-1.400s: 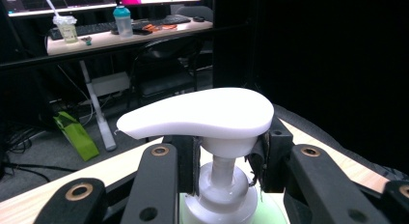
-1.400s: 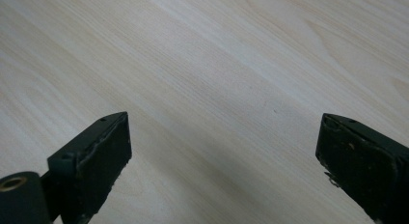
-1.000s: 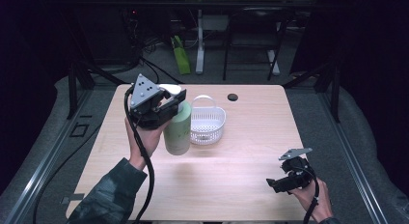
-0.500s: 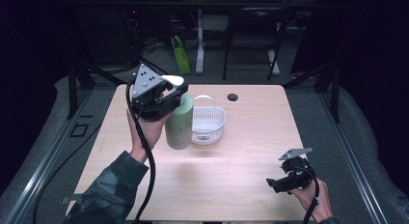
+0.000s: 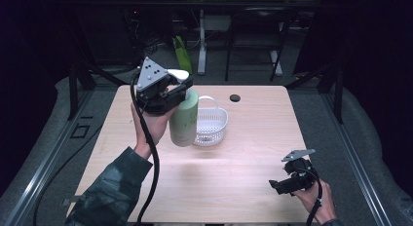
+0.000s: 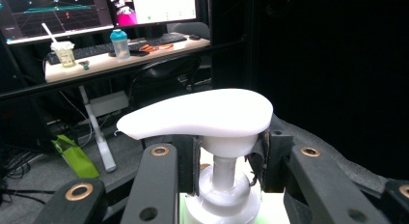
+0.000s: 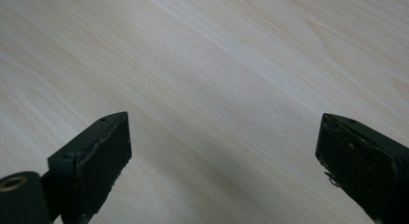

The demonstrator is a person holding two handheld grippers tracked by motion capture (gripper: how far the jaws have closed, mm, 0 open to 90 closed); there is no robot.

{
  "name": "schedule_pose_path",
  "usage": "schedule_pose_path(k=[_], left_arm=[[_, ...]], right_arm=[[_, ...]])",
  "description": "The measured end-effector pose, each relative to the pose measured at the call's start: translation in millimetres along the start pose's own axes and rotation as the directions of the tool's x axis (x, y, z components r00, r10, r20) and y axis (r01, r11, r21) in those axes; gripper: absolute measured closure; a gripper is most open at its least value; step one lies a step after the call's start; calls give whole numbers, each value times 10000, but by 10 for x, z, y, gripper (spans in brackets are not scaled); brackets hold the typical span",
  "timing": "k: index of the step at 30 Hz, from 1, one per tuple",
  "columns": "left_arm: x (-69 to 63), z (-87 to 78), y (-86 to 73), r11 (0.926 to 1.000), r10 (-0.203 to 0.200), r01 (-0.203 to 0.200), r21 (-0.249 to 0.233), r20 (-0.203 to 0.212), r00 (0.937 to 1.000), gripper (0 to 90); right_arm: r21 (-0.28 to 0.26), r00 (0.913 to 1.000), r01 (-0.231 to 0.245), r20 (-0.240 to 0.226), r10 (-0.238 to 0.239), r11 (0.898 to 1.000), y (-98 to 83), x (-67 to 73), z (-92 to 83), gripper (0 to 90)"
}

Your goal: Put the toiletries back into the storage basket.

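Wooden table (image 5: 234, 172), left tongs (image 6: 226, 156) clamping seemingly lifted pump bottle (image 5: 184, 120), right tongs (image 7: 226, 161) wide open

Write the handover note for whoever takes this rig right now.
Left gripper: shut on the neck of the pump bottle, just under its white pump head; bottle held beside the white basket, its base seemingly off the table.
Right gripper: open, holds nothing, low over bare wood at the near right.
Done: bottle gripped.
Left: probably set it in the basket, then release.
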State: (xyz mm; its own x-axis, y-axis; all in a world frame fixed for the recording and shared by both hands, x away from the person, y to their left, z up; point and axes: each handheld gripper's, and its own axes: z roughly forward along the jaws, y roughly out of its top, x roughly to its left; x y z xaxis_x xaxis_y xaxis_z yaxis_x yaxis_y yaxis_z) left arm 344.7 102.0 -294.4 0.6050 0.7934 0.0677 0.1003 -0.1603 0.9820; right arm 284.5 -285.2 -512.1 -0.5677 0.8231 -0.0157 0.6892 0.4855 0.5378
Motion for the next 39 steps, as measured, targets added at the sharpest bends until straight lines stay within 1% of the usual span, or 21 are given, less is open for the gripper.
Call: schedule_pose_path(k=[21,39], left_arm=[[-4,186,157,9998,160,-160,-89,-28,9999,674],[-17,389,251,9998,160,-159,-137,22,9999,674]], right_arm=[[35,10000,61,0,-61,10000,5,-2,9,52],[18,10000,78,-2,-78,10000,2,-7,8,53]])
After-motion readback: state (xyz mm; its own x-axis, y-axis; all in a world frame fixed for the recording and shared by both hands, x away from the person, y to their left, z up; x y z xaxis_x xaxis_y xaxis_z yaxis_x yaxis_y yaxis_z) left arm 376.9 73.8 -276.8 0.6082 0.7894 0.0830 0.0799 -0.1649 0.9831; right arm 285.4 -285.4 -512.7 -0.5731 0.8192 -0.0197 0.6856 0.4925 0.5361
